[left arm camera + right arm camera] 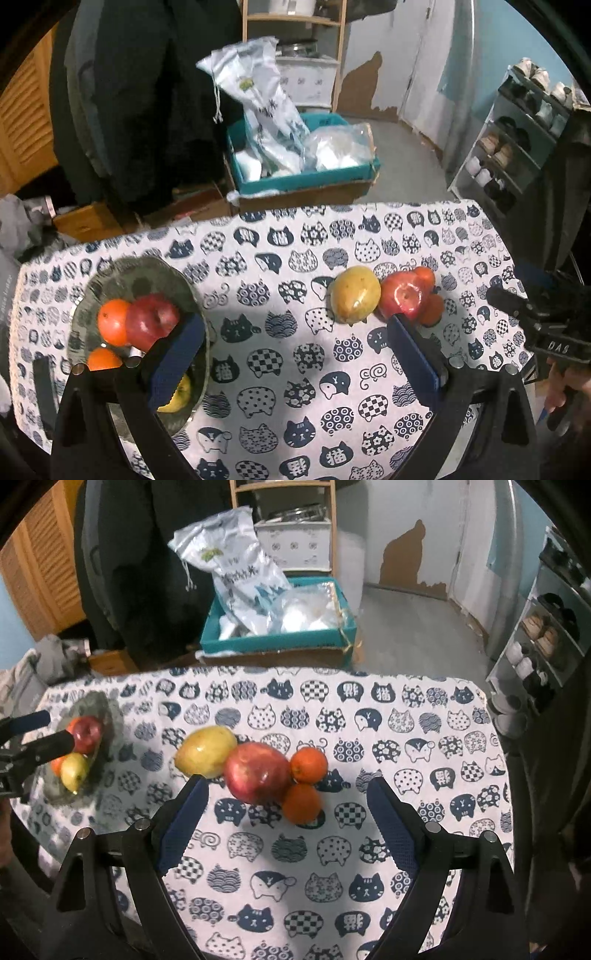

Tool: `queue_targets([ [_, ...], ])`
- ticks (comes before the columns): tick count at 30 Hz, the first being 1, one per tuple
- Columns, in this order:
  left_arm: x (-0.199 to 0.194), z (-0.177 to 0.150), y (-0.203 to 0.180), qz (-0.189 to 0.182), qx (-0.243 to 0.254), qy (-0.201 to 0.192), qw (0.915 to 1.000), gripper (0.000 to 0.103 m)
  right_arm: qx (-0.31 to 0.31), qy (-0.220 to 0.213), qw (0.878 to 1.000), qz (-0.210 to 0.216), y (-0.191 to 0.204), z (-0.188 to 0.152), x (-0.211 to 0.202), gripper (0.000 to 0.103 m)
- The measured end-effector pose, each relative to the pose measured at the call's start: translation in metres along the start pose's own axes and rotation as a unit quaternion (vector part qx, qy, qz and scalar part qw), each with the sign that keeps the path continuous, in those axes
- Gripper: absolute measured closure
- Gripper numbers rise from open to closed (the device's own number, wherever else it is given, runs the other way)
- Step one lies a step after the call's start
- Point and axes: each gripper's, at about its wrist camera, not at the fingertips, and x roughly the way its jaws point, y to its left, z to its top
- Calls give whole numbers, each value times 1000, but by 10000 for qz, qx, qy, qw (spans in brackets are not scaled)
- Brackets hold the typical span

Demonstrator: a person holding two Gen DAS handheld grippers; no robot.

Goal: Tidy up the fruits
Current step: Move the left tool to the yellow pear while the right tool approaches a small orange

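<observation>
A glass plate [147, 271] on the left of the cat-print table holds a red apple [151, 319], two oranges [112, 321] and a yellow fruit [177, 398]. It also shows in the right wrist view [110, 716]. A loose cluster lies right of centre: a yellow-green mango [205, 751], a red apple [256, 773] and two oranges [308, 764]. The same mango [354, 293] and apple [402, 295] show in the left wrist view. My left gripper [295, 332] is open and empty, its left finger over the plate. My right gripper [286, 797] is open and empty, just short of the cluster.
The table's far edge drops to the floor, where a teal box [306, 181] with plastic bags stands. A shoe rack [517, 147] stands at the right. A wooden shelf [295, 22] is behind the box. The right gripper's body [543, 328] shows at the table's right edge.
</observation>
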Motion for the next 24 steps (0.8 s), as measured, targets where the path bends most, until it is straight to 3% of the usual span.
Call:
queue_targets([
  [11,59,-17,-11,-27,-233,475,9986,3,174,552,9981,-231,-26,-22,64,15],
  [16,82,-23,-20,133,34,657,9977,3,105,773,9968,-173,-28,-34,91,22],
  [24,101,-25,-17,111,-35,798,9967,3,-80,859,9962,-109,-25,-40,113,28],
])
